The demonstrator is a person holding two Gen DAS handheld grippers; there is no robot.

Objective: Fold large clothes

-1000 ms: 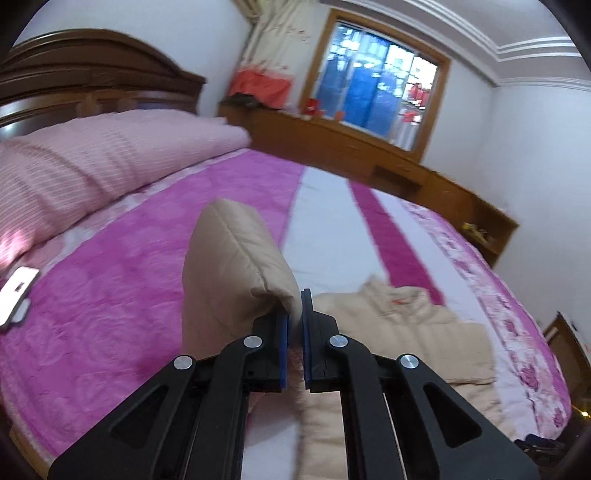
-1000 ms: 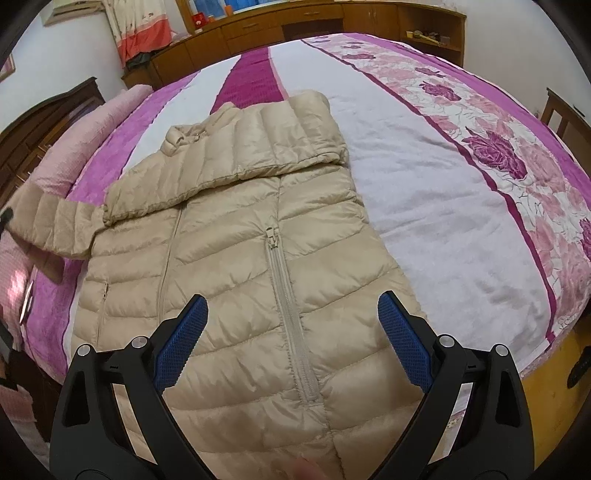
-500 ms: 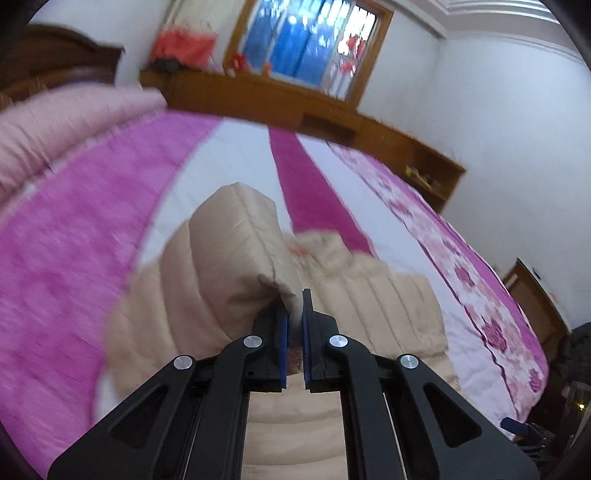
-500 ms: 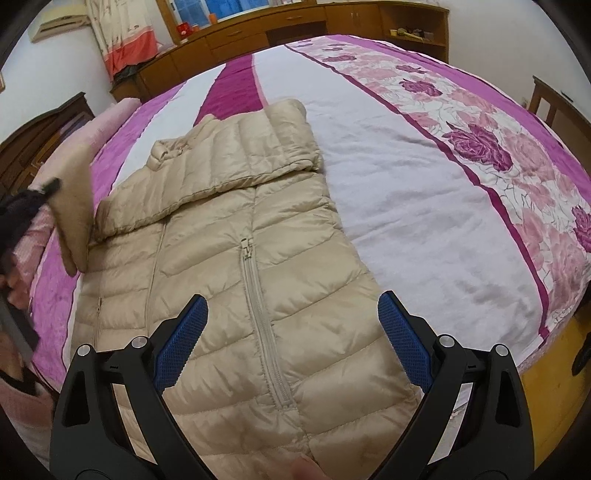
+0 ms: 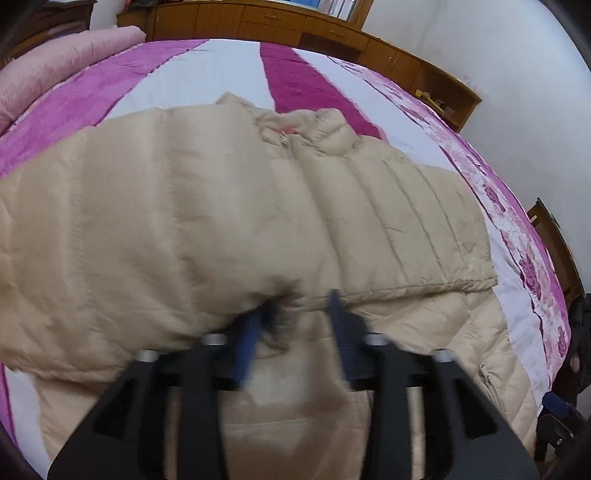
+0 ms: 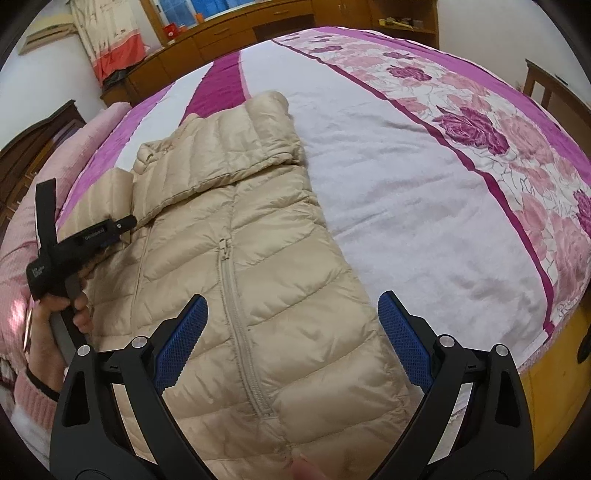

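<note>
A beige puffer jacket lies front-up and zipped on the bed, its far sleeve folded across the chest. My left gripper hovers low over the jacket's left side with its jaws opening. The near sleeve lies draped over the jacket body just ahead of its fingers, its cuff edge by the left finger, and the pads are not pressing it. In the right wrist view the left gripper sits at the sleeve. My right gripper stands open above the lower zipper, holding nothing.
The bed has a cover striped in pink, white and floral. Pink pillows lie at the headboard. A wooden cabinet runs along the far wall. A person's hand holds the left gripper.
The left gripper carried the sleeve from out over the bed down onto the jacket, then its jaws parted off the cuff. The right gripper stayed open and almost still.
</note>
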